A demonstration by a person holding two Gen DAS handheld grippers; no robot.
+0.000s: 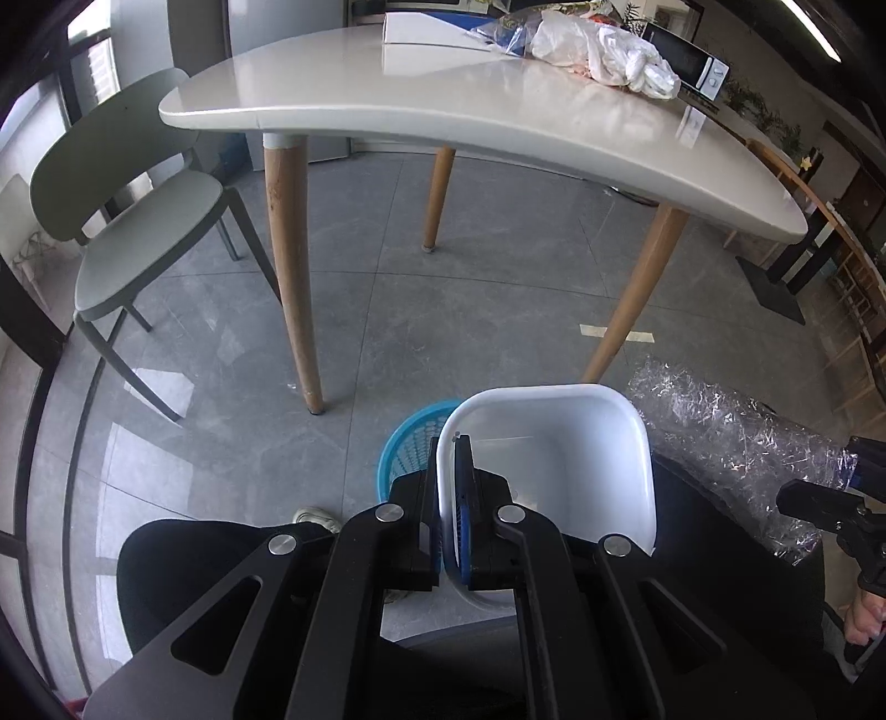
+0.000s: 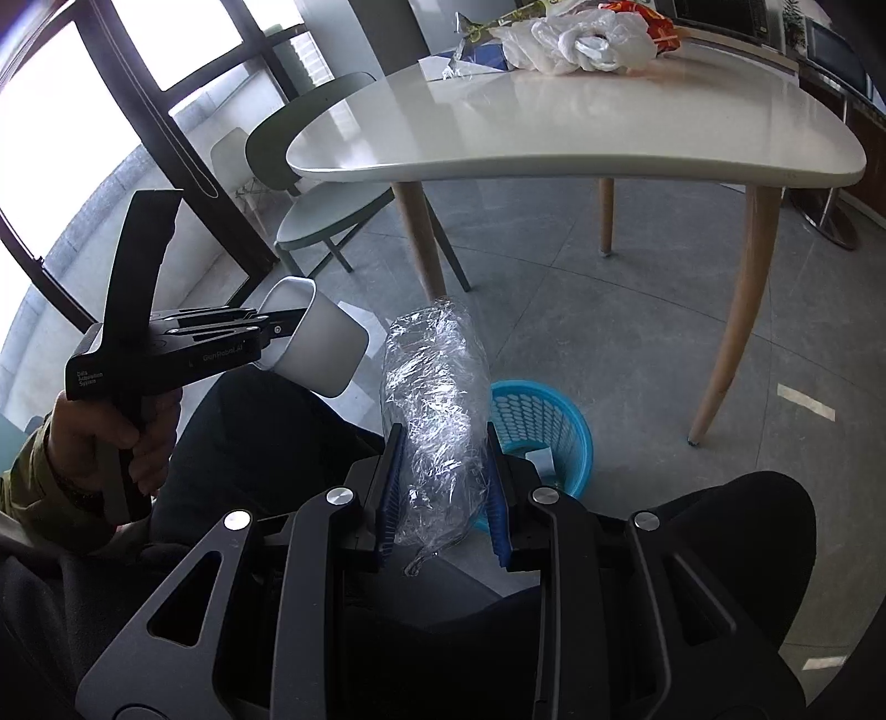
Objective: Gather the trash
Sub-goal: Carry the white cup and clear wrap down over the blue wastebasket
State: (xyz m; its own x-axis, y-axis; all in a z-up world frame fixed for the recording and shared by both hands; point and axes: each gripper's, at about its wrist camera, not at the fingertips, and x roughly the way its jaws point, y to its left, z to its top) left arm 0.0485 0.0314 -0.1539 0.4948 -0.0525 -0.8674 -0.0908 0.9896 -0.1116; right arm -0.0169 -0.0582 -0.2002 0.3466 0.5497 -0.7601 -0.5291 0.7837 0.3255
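Grey tile floor [image 1: 470, 288], big window on the left side. White worktop [image 1: 443, 105] stood on wooden legs, chair [image 1: 138, 221] beside it. More trash was on its far edge: white bags [image 2: 576, 44], a clear wrapper [image 2: 470, 50], something orange behind them.

Blue basket [image 2: 545, 426] sat on the floor near one worktop leg, just in front of the person's knees. That reads as the trash bin.

Left tool [image 1: 448, 498] was clamped narrow on the wall of a white tub [image 1: 548, 471], one finger inside and one outside. Tub was held in the air, tilted, mouth facing the camera, and looked empty. It was up beside the basket, not over it.

Right tool [image 2: 443, 487] was closed partway on crumpled clear film [image 2: 437, 410]. Film stuck up past the fingers and hung a bit below them. It was above the near rim of the basket, in the right wrist view.

Step in hand, my read: dropping a carried piece into the basket. Next move needs the right tool pushed forward so the film is over the basket mouth, then opened wide. Film is light and clingy, might stick to a pad or drift outside the rim. Whether the tub is trash too, can't tell. Worktop pile not yet touched.
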